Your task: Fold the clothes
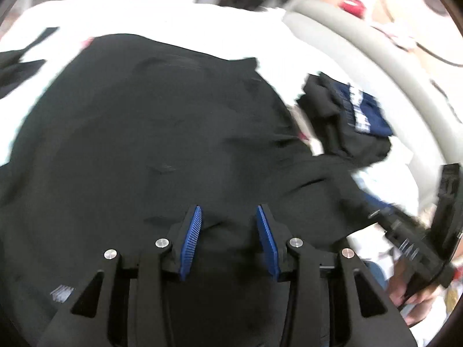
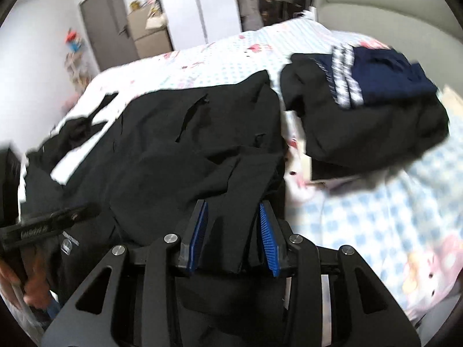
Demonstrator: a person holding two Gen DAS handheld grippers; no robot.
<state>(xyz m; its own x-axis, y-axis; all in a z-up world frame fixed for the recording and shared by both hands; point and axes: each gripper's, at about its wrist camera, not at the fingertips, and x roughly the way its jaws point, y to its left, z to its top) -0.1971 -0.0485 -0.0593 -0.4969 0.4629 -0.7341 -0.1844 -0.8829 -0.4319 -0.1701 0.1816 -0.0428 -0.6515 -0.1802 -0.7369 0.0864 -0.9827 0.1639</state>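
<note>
A black garment [image 1: 139, 133] lies spread over a bed [image 2: 361, 217] whose sheet is pale blue check with pink cartoon prints. In the left wrist view the garment fills the centre and lower left of the frame. The left tongs [image 1: 228, 240] stand over it with the blue pads parted; black cloth shows in the gap, and the pads do not press on it.

In the right wrist view a folded strip of the same black garment runs up from the bottom centre between the pads of the right tongs [image 2: 233, 237]. The pads stand apart, and motion blur hides whether they pinch the strip.

At the upper right of both views sits a pile of folded clothes [image 2: 361, 107], black below and navy with white stripes on top. It lies just beside the black garment. A grey headboard [image 2: 390, 8] curves behind the pile.
</note>
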